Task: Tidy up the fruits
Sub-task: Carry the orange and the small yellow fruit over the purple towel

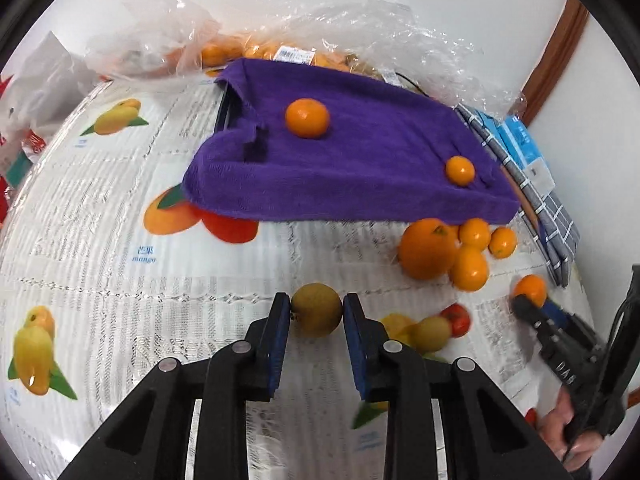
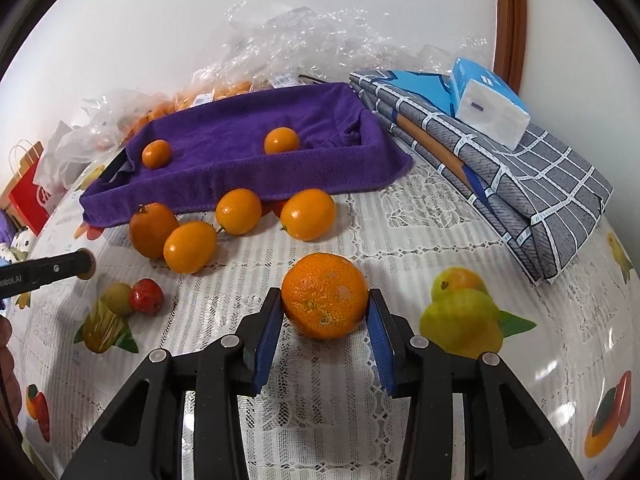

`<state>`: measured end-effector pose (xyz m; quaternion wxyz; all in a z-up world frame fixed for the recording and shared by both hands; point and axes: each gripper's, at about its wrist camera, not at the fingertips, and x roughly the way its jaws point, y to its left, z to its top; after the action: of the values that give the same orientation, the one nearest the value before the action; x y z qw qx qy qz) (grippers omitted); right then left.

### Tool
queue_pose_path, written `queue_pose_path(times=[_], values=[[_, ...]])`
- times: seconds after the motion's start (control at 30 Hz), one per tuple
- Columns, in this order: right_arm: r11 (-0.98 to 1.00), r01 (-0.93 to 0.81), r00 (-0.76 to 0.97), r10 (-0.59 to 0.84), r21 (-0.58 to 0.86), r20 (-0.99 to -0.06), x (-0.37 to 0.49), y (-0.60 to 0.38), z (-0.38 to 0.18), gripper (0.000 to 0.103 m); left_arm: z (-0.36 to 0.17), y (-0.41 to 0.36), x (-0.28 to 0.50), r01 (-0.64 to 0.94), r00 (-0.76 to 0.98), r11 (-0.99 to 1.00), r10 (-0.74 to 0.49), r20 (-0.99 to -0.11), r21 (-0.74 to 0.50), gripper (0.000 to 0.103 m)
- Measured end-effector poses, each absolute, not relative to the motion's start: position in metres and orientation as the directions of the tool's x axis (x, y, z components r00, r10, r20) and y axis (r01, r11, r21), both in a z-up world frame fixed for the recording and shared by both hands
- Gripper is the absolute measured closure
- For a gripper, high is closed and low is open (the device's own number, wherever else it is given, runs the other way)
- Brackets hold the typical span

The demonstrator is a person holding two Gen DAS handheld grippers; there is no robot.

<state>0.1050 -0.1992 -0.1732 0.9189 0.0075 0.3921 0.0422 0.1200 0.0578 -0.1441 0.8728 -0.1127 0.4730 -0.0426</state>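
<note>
1. The left gripper (image 1: 316, 312) pinches a small yellow-green fruit (image 1: 316, 309) between its blue pads, close above a white lace tablecloth (image 1: 120, 208) printed with fruit pictures.
2. The right gripper (image 2: 326, 300) pinches a mandarin (image 2: 325, 295), its pads touching both sides of the rind.
3. Beyond them sits a tray draped with a purple towel (image 2: 248, 168). Two small oranges (image 2: 157, 153) (image 2: 281, 141) already lie inside, well apart.
4. Four more oranges (image 2: 308, 214) cluster on the cloth just beside the tray's near edge. A small red fruit (image 2: 147, 296) lies nearer the left gripper.
5. Judged step: both fruits are gripped and ready to carry to the tray.
6. The next move likely calls for lifting each fruit over the towelled rim, lowering gently, then releasing so it does not roll.
</note>
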Motion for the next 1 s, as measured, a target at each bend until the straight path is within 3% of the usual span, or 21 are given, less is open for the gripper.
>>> queue_pose_path(times=[0.23,0.4,0.6,1.0], values=[[0.998,-0.064,0.692,0.061,0.024,-0.719,0.105,-0.198,-0.173,0.061,-0.152,0.052,0.118,0.009,0.641,0.982,-0.152,-0.752,-0.19,0.078],[0.998,-0.063,0.698,0.033,-0.017,-0.715,0.104,-0.193,-0.172,0.061,-0.153,0.07,0.117,0.011,0.649,0.95,-0.245,-0.721,-0.314,0.078],[0.996,-0.074,0.699,0.023,-0.041,-0.715,0.101,-0.189,-0.172,0.061,-0.155,0.082,0.112,-0.024,0.673,0.921,-0.272,-0.688,-0.388,0.078],[0.995,-0.096,0.719,0.067,-0.003,-0.692,0.097,-0.184,-0.155,0.061,-0.118,0.083,0.106,0.033,0.746,0.925,-0.276,-0.607,-0.379,0.078]])
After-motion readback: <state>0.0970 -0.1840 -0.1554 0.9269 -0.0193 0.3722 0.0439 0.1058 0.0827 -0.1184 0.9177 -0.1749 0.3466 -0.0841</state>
